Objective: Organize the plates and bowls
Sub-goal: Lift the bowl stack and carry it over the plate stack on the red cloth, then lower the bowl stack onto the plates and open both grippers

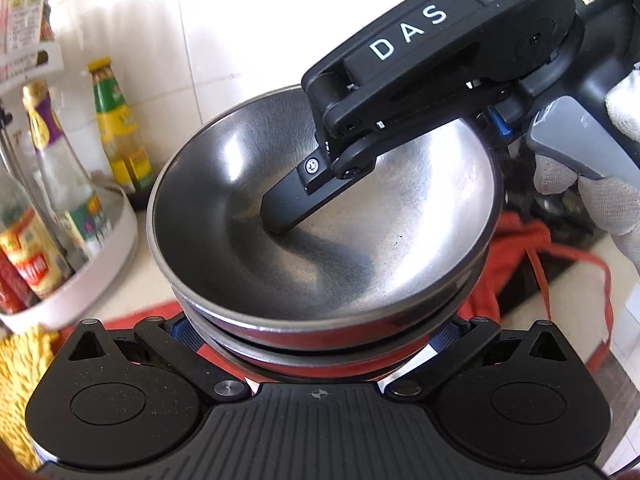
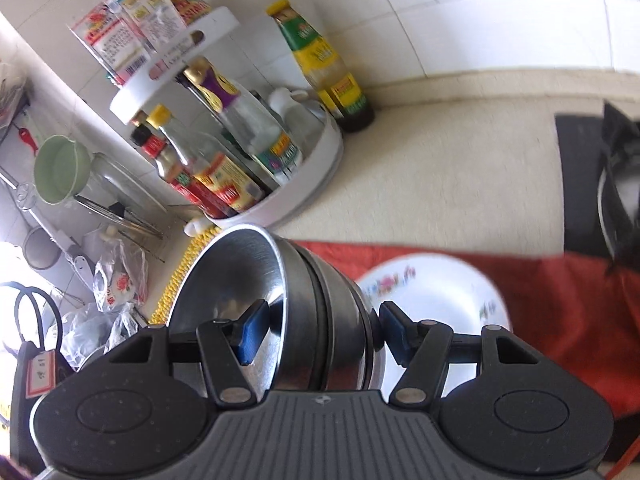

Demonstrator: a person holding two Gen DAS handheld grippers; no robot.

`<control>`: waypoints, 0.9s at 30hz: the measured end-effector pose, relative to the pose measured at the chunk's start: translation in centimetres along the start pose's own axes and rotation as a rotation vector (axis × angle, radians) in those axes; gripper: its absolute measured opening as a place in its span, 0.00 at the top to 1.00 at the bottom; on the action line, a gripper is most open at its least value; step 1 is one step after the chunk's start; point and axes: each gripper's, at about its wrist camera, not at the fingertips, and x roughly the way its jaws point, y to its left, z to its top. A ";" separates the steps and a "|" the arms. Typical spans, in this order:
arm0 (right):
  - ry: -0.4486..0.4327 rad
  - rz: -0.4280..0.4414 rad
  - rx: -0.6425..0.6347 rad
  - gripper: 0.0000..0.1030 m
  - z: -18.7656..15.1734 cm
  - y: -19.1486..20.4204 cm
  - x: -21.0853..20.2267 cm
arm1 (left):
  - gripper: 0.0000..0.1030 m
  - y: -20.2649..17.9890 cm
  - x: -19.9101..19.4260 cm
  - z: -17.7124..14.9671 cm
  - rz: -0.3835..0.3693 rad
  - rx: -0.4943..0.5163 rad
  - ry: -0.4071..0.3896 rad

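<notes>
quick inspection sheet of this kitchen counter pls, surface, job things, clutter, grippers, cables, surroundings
surface: beige counter, partly under a red cloth
job's things: nested stack of steel bowls; flowered white plate on the cloth
clutter: white two-tier rack of sauce bottles, a yellow-capped bottle beside it, plastic bags
grippers: right hand-held gripper straddles the stack's wall, one finger inside the top bowl, one outside; left hand-held gripper flanks the stack, fingertips hidden
cables: black loop at the left edge, too unclear to call
surroundings: white tiled wall, green cup by hanging utensils
</notes>
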 end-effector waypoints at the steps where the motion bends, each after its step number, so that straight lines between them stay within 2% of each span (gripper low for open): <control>1: 0.002 -0.005 0.009 0.43 -0.5 -0.1 0.1 | 0.00 -0.2 0.1 -0.4 -0.002 0.001 0.010; 8: 0.003 -0.022 0.035 0.43 -2.2 -0.7 1.1 | 0.00 -1.0 1.5 -2.5 0.010 0.009 0.050; 19: 0.021 -0.046 0.066 0.44 -2.4 -3.0 2.7 | 0.00 -1.3 4.0 -3.0 0.003 0.016 0.094; 22: 0.007 -0.075 0.027 0.44 -2.7 -3.4 3.1 | 0.00 -1.2 4.8 -3.3 0.008 0.040 0.121; 27: 0.000 -0.107 0.024 0.44 -2.4 -4.6 3.2 | 0.00 -1.1 5.0 -2.5 0.032 0.058 0.089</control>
